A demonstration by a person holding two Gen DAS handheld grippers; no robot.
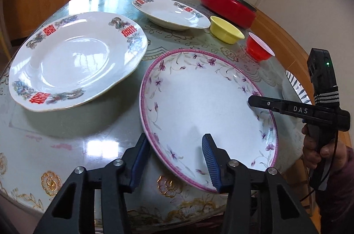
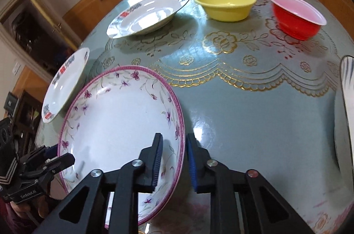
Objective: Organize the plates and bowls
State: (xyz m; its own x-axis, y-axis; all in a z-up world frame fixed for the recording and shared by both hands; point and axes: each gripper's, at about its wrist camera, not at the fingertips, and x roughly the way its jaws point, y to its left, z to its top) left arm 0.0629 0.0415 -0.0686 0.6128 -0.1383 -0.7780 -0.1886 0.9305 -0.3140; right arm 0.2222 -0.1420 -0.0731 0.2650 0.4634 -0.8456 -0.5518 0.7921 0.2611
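Plates first: my floral plate (image 1: 210, 110) sits tilted on the table (image 1: 66, 141) by the near edge, just beside a bigger red-lettered plate (image 1: 75, 61). My left gripper (image 1: 174, 158) straddles its near rim, not pressing yet. My right gripper (image 2: 173, 158) is clenched on the opposite rim. Farther back stand a yellow bowl (image 2: 225, 3) and a red bowl (image 2: 296, 17).

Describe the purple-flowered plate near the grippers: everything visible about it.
The purple-flowered plate is a deep, round dish, glossy white like glazed ceramic, with a pink-purple band at the rim and small violet blossoms on thin stems inside the wall. It is empty and looks tilted rather than flat on the green tablecloth. The left gripper straddles its near rim, jaws partly open; whether the pads press is unclear. The right gripper is clamped on the opposite rim, a pad on each face.
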